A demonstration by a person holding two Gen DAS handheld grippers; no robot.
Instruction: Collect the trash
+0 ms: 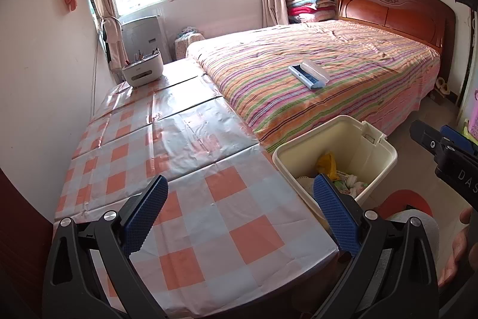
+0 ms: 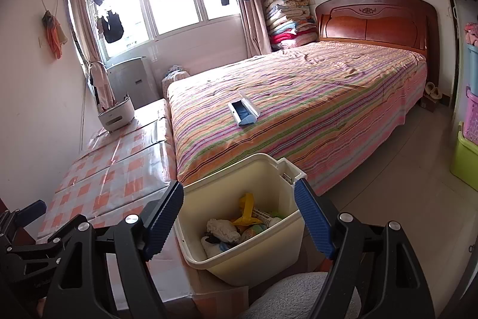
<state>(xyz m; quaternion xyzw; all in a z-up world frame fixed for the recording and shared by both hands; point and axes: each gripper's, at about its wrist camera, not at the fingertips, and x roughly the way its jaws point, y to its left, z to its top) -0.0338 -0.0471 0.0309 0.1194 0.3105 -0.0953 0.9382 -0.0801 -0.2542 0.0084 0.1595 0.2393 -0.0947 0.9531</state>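
**Cream bin holding the collected trash, both grippers empty**

Cream plastic is forming the open trash bin (image 2: 239, 256), which is being shown at the lower centre of the right wrist view and at the lower right of the left wrist view, wedged between the checked table (image 1: 191, 217) and the striped bed (image 2: 298, 109). Crumpled trash (image 2: 236, 226) is being seen at its bottom: yellow plastic, white paper and pale wrappers. The right gripper (image 2: 239, 217) is being held above the bin with its blue pads spread wide and nothing between them. The left gripper (image 1: 239, 214) is being held over the table's near edge, its jaws fully apart and likewise empty. A white and blue case (image 1: 309, 75) is lying on the bed in mid-frame. A white container (image 1: 143, 71) is standing at the table's far end, upper left.
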